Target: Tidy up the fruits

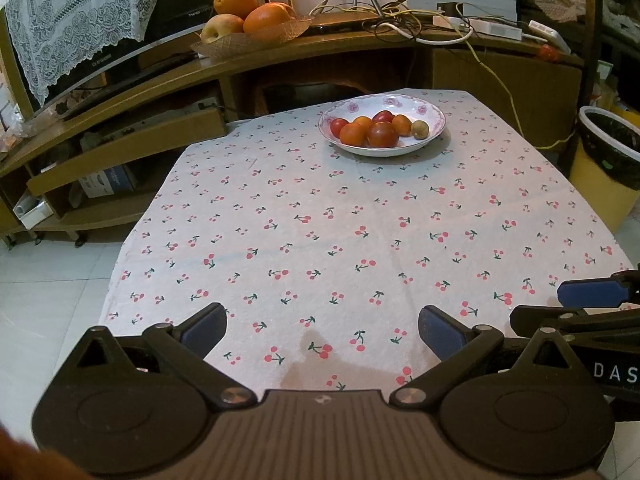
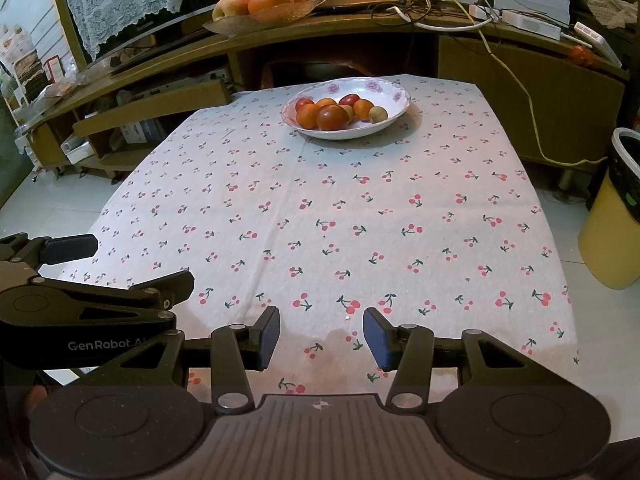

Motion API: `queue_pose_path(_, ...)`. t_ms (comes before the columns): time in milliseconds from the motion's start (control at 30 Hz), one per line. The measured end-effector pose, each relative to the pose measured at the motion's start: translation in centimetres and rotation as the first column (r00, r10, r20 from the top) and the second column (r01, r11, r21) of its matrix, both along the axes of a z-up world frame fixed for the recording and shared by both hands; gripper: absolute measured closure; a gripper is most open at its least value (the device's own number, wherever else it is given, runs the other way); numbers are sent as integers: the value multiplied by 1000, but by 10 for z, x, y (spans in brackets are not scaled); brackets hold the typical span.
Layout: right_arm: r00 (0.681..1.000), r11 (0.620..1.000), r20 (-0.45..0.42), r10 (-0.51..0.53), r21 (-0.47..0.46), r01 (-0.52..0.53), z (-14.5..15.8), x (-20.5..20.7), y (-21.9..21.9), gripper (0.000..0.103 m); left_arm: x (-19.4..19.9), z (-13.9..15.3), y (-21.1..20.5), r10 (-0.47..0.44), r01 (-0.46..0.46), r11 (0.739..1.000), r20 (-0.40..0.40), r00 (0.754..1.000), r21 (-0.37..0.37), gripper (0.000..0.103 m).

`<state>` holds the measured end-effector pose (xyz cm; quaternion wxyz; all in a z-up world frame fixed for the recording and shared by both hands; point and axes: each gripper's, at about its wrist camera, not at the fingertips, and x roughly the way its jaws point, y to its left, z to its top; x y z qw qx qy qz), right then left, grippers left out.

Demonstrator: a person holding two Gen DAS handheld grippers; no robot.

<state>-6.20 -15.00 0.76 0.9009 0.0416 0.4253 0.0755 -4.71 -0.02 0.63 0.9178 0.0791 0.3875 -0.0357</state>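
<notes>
White floral bowl (image 1: 434, 130) holding small fruits (image 1: 382, 134), perhaps seven, cherry-print tablecloth (image 1: 360, 240)

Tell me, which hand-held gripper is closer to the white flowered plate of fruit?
Neither clearly. The left hand-held gripper and right hand-held gripper both hang at the table's near edge, far from the white flowered plate.

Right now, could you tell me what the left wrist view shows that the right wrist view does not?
Only the left wrist view shows the left gripper head-on, jaws wide apart and empty. Only the right wrist view shows the right gripper head-on, jaws narrower and also empty, plus shelves of small items at far left. Both show the floral plate of small fruits, the cherry-print tablecloth, and the fruit basket on the cabinet.
</notes>
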Motion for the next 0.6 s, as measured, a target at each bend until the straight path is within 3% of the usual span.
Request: queue_pose_path(600, 1000, 1000, -1, 0, 0, 0, 0, 0, 0, 55, -3, 2, 1, 1, -1, 1000, 7, 1000, 7, 0)
